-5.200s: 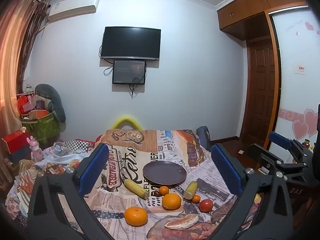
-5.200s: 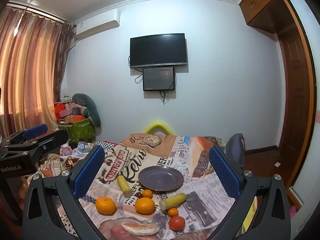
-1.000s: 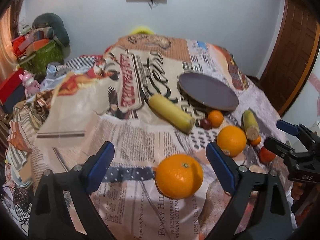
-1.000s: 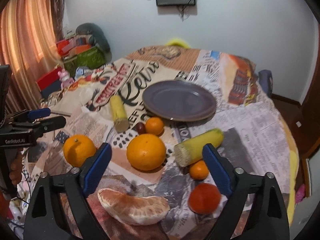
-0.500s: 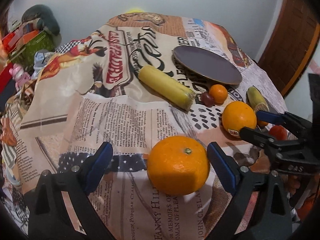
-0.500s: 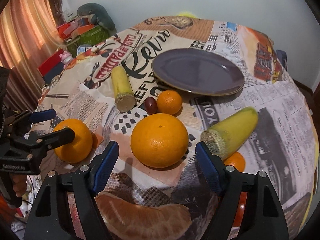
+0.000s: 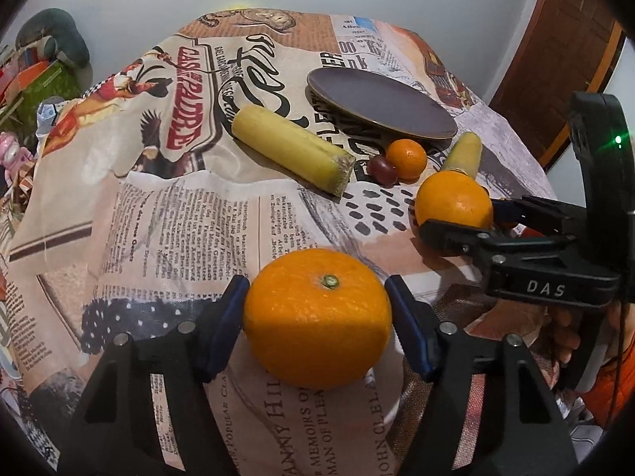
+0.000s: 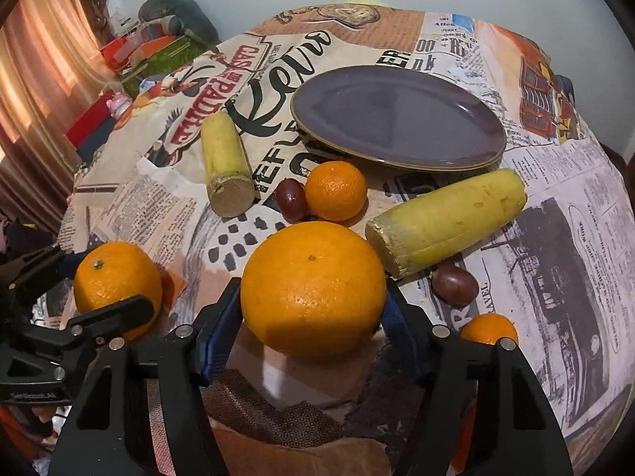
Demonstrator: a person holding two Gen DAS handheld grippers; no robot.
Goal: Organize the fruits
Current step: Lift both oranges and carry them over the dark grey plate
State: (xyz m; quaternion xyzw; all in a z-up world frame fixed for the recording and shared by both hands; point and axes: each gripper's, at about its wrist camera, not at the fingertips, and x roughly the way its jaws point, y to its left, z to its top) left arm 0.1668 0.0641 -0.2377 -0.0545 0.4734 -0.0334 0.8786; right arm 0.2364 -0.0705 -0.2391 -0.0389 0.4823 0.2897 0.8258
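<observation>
Two round oranges are bracketed: my left fingers [image 7: 317,331] have just closed against the stemmed orange [image 7: 317,317]. My right fingers [image 8: 313,327] have likewise closed on the larger smooth orange [image 8: 312,287], presumably for the empty purple plate [image 8: 397,119].

Newsprint tablecloth [image 7: 190,214]; curtain [image 8: 43,91] left; wooden door [image 7: 563,67] right.

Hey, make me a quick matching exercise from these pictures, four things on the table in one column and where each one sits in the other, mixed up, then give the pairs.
Things
1. purple plate
2. large orange
3. orange with green stem
4. small tangerine

Places
A. between the left tongs' pads
B. beside a dark red grape
C. far side of the fruit, nothing on it
D. between the right tongs' pads

Pairs: 1-C, 2-D, 3-A, 4-B
</observation>
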